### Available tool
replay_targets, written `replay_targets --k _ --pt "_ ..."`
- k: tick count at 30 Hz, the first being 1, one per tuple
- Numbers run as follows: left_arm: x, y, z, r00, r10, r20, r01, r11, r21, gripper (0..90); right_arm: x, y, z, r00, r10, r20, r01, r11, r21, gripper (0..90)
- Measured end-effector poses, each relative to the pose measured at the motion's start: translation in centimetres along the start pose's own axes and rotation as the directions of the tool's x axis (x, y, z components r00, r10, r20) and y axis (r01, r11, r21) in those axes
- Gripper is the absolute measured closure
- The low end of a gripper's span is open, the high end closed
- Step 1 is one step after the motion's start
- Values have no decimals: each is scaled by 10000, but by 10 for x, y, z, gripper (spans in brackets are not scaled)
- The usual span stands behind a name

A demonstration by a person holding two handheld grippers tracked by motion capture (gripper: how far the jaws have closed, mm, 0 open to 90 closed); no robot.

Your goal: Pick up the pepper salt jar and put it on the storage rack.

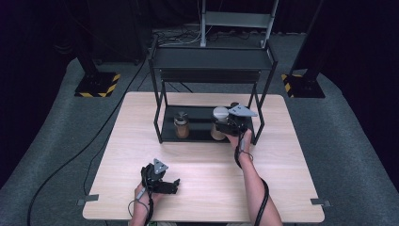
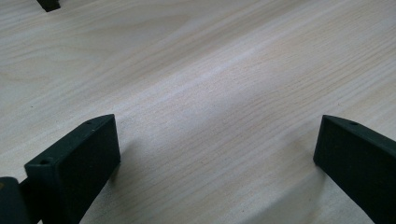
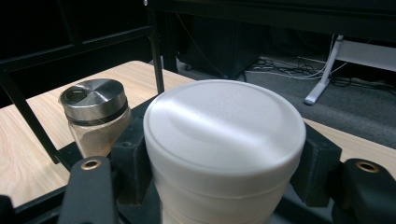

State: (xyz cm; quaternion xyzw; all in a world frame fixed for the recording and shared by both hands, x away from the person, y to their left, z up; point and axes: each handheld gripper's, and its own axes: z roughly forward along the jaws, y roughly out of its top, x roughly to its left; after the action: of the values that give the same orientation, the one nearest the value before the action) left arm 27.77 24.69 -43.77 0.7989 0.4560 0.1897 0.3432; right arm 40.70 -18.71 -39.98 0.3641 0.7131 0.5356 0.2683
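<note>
Starting nearest me, I had the left gripper parked low over the wooden table by its near edge, jaws spread wide with nothing but bare wood between them in the left gripper view. Farther out, my right gripper was reaching into the lower tier of the black metal rack, and its jaws were clamped on the white-lidded jar — the pads pressed on both sides just under the lid. That jar was at the right end of the lower shelf; whether it rested on the shelf or had cleared it I could not tell. A steel-lidded spice jar stood well apart to its left. I judged the step as the grasp-and-carry at the shelf. The next move called for a steady, level travel, keeping clear of the rack's right post and the shelf above.
</note>
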Motion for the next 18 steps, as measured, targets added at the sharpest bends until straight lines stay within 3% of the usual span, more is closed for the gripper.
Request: replay_targets --k 18 --pt "0 0 0 10000 22 13 -22 10000 1 0 4 2 15 9998 -23 -218 26 9999 121 329"
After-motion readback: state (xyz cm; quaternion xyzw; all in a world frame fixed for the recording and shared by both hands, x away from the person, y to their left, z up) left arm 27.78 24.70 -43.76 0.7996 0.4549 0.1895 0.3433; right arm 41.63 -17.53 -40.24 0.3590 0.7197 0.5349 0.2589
